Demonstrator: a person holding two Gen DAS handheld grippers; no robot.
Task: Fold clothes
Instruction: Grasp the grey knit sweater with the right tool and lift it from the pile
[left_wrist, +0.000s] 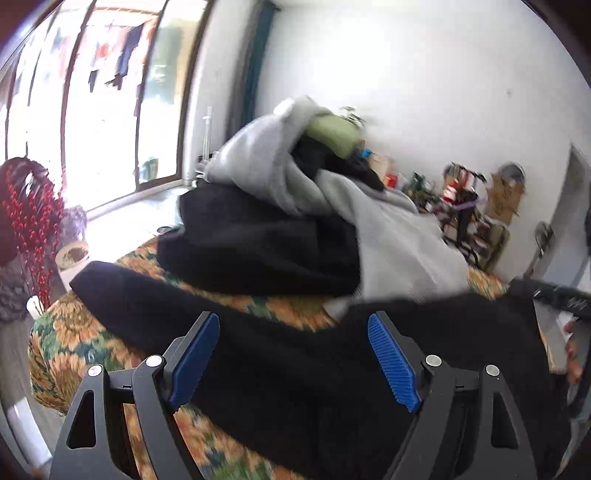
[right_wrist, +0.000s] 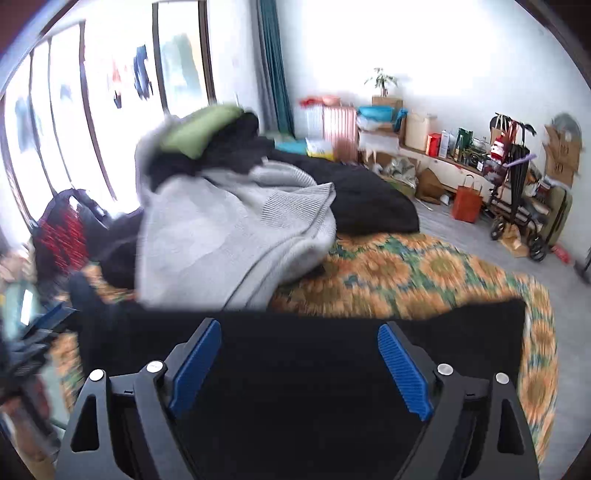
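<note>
No writing can be read anywhere; both views are blurred, and the marks on the cardboard boxes (right_wrist: 563, 155) against the far wall are too smeared to make out.

A black garment (left_wrist: 295, 354) lies spread flat on the flowered cover (right_wrist: 417, 273), right under both grippers. In the right wrist view its far edge runs straight across the picture, so its long axis lies side to side; which end is the collar cannot be told. In the left wrist view one corner of it reaches out toward the window side.

The left gripper (left_wrist: 293, 336) hovers over this garment with its blue-padded fingers (left_wrist: 393, 363) spread wide and nothing between them. The right gripper (right_wrist: 299, 345) is the same: fingers (right_wrist: 404, 373) wide apart, only the black cloth below, not pinched.

Behind the flat garment is a heap of unfolded clothes: a grey knitted sweater (right_wrist: 236, 229) draped over the front, black pieces (right_wrist: 373, 199) under and behind it, and a green piece (right_wrist: 199, 131) on top.

On the floor by the far wall stands an orange paper bag (right_wrist: 467, 203); its contents cannot be seen. A potted plant (right_wrist: 382, 83) stands on a box on the shelf.
</note>
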